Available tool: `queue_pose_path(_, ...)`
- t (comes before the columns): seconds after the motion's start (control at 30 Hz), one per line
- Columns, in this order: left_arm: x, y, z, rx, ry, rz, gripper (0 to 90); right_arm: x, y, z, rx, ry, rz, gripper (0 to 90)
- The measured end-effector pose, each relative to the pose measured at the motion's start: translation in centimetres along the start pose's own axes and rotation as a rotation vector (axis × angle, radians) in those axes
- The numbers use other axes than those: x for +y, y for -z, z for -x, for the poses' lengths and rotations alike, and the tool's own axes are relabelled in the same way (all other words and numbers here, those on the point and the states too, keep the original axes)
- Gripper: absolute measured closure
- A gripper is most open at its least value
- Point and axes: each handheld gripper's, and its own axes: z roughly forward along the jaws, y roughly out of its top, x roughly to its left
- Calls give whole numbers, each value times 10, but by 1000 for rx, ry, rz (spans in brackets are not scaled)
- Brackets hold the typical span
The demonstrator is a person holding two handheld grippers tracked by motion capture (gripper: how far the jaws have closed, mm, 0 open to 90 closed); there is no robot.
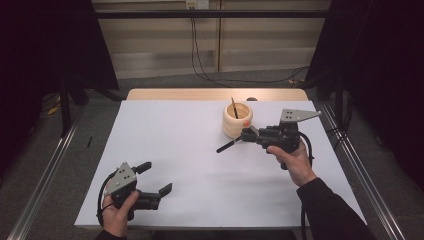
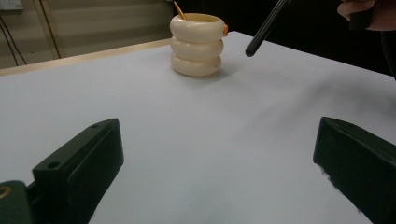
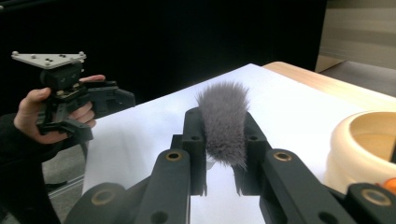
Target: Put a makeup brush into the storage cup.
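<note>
My right gripper is shut on a brush just in front of the cream ribbed holder. The brush's black handle pokes out left of the jaws above the white sheet. In the right gripper view its grey bristle tuft sits pinched between the two jaws of my right gripper. A thin stick and something orange stand in the holder. My left gripper rests near the front left corner, open, nothing between its jaws. The left gripper view shows my left gripper, the holder and the handle tip.
A white sheet covers the wooden table. Metal rails run along both sides, with dark curtains beyond. Cables hang down the back wall. The holder's rim shows at the right of the right gripper view.
</note>
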Motion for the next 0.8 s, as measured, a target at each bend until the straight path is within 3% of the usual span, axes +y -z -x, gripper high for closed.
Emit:
queue_pose_path(0.2,0,0,0,2,12,6,15,8,4,7,-22,0,-7,767)
queue_pose_path(0.8,-1,0,-1,0,-6,2,15,33,9,19,-77,12,0,767)
